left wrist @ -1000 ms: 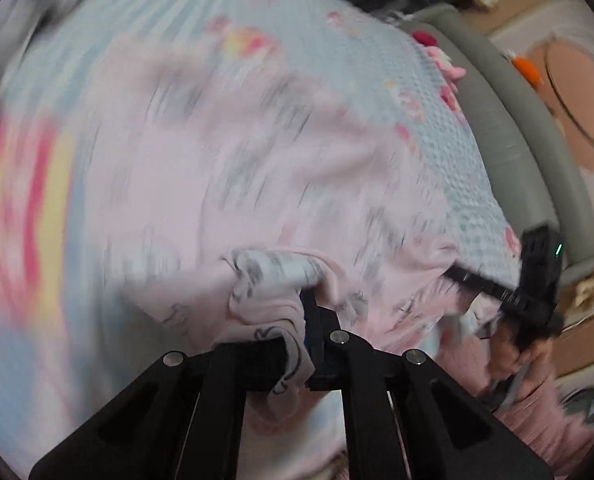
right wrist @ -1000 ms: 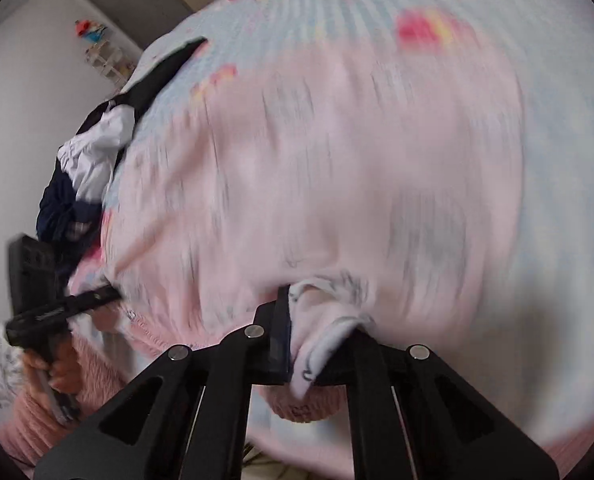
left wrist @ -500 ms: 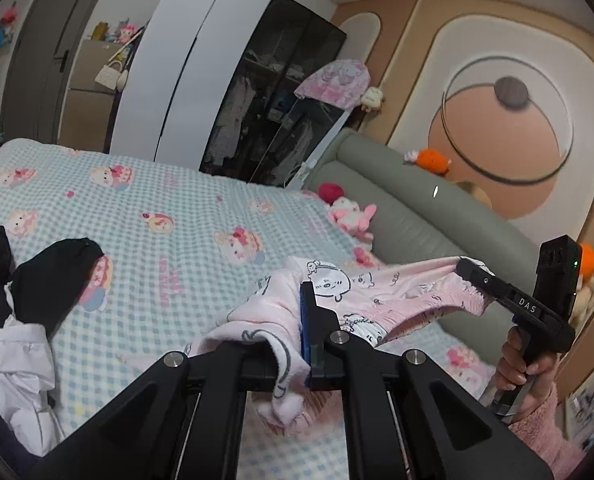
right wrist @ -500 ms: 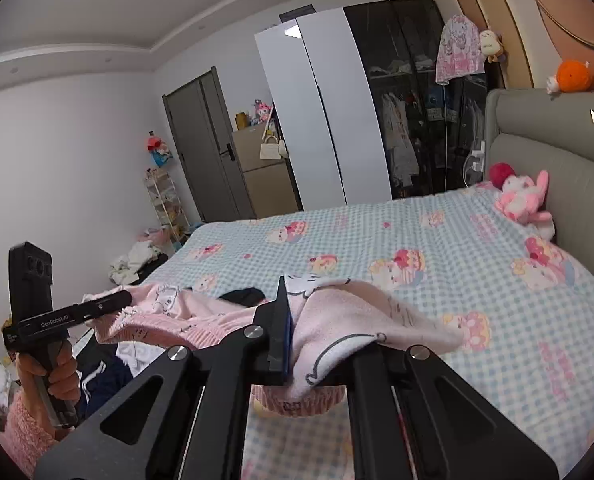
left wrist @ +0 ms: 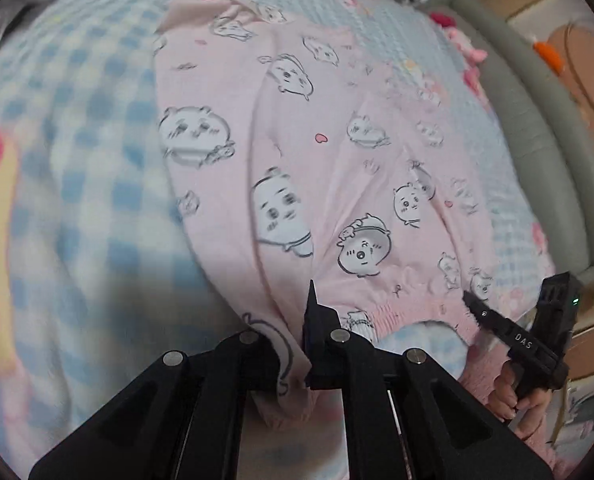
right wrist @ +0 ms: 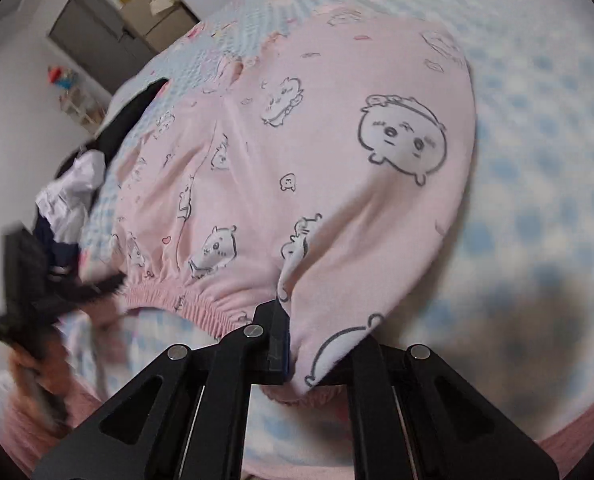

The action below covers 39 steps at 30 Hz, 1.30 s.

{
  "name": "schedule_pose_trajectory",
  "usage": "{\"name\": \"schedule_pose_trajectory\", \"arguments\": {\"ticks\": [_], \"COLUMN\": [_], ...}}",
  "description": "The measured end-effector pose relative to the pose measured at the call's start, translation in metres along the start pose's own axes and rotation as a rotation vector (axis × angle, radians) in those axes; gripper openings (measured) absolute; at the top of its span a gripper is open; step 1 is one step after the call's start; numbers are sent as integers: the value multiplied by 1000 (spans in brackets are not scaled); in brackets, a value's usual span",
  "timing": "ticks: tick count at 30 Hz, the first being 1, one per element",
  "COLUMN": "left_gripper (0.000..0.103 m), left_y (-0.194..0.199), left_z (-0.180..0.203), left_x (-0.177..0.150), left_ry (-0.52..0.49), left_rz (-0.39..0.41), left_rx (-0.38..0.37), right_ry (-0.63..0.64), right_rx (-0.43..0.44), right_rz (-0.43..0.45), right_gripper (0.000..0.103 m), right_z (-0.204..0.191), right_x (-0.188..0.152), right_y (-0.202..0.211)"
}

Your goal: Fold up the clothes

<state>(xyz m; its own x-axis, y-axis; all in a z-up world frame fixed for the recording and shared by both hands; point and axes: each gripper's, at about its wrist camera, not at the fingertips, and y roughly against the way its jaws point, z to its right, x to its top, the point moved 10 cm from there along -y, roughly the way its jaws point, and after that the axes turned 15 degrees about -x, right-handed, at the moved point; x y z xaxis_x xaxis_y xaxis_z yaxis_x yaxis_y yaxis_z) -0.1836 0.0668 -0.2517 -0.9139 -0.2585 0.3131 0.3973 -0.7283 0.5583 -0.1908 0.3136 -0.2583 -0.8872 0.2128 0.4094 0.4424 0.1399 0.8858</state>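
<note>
Pink pyjama trousers lie spread on the bed; left tool and right tool each pinch the waistband — one per corner.

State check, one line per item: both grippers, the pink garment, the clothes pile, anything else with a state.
Left gripper: shut on the waistband.
Right gripper: shut on the waistband's other end.
Pink cartoon-print pyjama trousers: spread flat on the bed, legs pointing away, waistband lifted at both ends.
Blue checked bedsheet: covering the bed, under the trousers.
Dark and white clothes pile: heaped, unfolded, beside the trousers.
</note>
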Motion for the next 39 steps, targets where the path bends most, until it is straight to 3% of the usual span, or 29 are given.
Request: {"name": "schedule_pose_trajectory", "arguments": {"ticks": [4,7,9,10,11,13,18,19,20,23,26,32,35,39], "left_gripper": [11,12,14,24,43,52,47,27,21,19,16,16,16,15], "left_y": [11,7,7,8,10,14,10,7,5,12,33,59,61,41], "left_z": [-10,-12,-7,-1,7,21,25,23,20,30,53,65,56,28], "left_x": [-13,-21,-16,-15,-15,-15,-26,-29,-29,-26,-25,-55,-73,-96], "left_ry": [83,91,85,77,66,44,-62,-74,-73,-76,-120,-123,-84,-15], "left_rz": [77,66,63,62,62,61,17,5,0,23,53,20,9,-49], "left_rx": [-88,-100,-116,-137,-161,-209,-117,-94,-75,-69,-78,-93,-104,-77], "right_ry": [-12,11,11,11,12,12,55,77,86,60,51,24,23,28], "right_rx": [47,27,17,14,21,35,85,81,54,25,35,83,89,-13], "right_rz": [30,13,8,10,18,34,40,23,10,-10,45,78,52,-48], "right_gripper": [8,18,18,19,20,24,33,33,30,12,10,10,10,11], "right_z": [1,-2,-4,-6,-7,-10,-19,-22,-20,-18,-21,-16,-14,4], "right_x": [3,-4,-6,-5,-4,-2,-7,-11,-13,-15,-10,-21,-40,-66], "right_y": [9,2,2,5,13,28,49,44,34,22,51,99,106,71]}}
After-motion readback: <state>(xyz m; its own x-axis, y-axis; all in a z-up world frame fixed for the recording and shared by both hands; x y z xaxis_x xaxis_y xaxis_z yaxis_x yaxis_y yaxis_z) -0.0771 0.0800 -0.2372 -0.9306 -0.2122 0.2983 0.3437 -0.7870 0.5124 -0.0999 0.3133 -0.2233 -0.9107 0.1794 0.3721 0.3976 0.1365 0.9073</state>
